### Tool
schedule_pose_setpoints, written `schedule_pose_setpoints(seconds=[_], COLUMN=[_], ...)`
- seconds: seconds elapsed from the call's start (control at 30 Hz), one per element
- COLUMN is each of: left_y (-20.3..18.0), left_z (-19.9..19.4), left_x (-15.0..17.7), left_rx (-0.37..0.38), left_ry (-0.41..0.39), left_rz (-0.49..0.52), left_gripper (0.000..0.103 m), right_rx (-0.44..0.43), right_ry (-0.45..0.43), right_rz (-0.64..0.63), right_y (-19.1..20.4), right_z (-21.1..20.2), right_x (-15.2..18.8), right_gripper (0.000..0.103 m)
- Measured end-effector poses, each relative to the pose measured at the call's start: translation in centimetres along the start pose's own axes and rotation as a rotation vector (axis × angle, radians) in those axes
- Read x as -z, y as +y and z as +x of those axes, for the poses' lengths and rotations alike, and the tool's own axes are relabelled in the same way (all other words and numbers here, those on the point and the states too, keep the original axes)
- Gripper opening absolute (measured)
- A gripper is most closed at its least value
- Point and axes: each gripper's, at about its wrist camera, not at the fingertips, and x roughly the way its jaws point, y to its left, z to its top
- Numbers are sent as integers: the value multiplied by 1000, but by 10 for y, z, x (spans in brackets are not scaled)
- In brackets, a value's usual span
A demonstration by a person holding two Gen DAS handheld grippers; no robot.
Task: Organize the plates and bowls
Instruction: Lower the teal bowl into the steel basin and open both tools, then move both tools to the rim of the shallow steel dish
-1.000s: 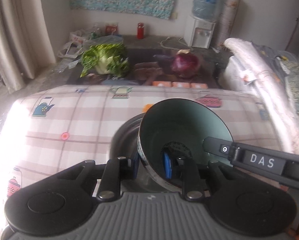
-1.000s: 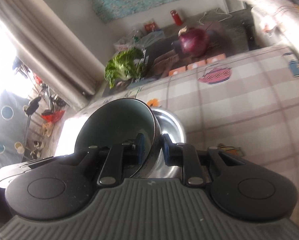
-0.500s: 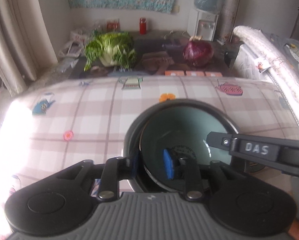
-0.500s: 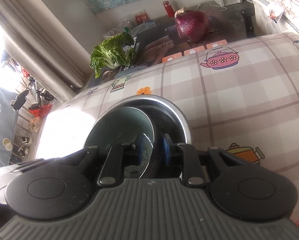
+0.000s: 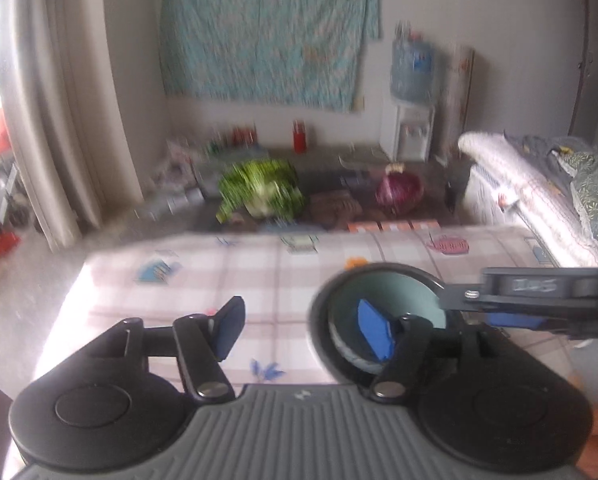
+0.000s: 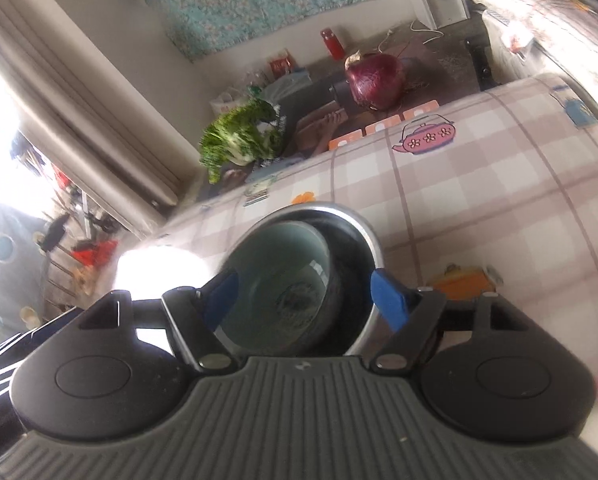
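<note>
Two bowls, nested: we see the teal bowl (image 6: pixel 283 276) sitting inside the steel bowl (image 6: pixel 363 232), lower centre of the right wrist frame, on the checked tablecloth (image 6: pixel 479 208).

Left to right in the left wrist view: the left gripper (image 5: pixel 303 328) is spread wide, its left pad over bare cloth at lower centre-left, its right pad (image 5: pixel 373 334) over the teal bowl (image 5: pixel 395 296), gripping nothing. The view is motion-blurred, so we cannot tell whether that pad touches the bowl wall or hangs just above it. At right edge the other tool's black arm crosses above the steel bowl (image 5: pixel 319 320) rim.

Right wrist view: the right gripper (image 6: pixel 303 296) is also released, one pad left of the teal bowl, the other at the steel rim on the right, straddling the stack without clamping it.

Step, as we judge it: the nesting of this pair looks done, both tools let go. Next move likely calls for backing both grippers up and clear without nudging the stack, then finding the next plate or bowl; none shows in either frame.

Background, upper half: cabbage (image 6: pixel 239 136), red onion (image 6: pixel 375 80), off the table.
</note>
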Motion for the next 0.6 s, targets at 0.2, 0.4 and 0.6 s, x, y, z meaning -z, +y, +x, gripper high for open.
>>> schedule_pose_setpoints(seconds=[0.2,0.4,0.6], left_y=[20,51,83], left_z=[-59,-123,-168], left_x=[46,109,173], left_rx=[-27,-4,-35], left_ry=[-48,-114,-113], left_rz=[17,-31,-158], left_gripper=[70,73,73], right_rx=[-87,-129,-219], right_ry=[-87,-91,-57], right_rz=[11,-65,-105], right_y=[0,13,21], right_z=[-83,-136,-164], right_x=[51,121,192], right_gripper=[74,74,74])
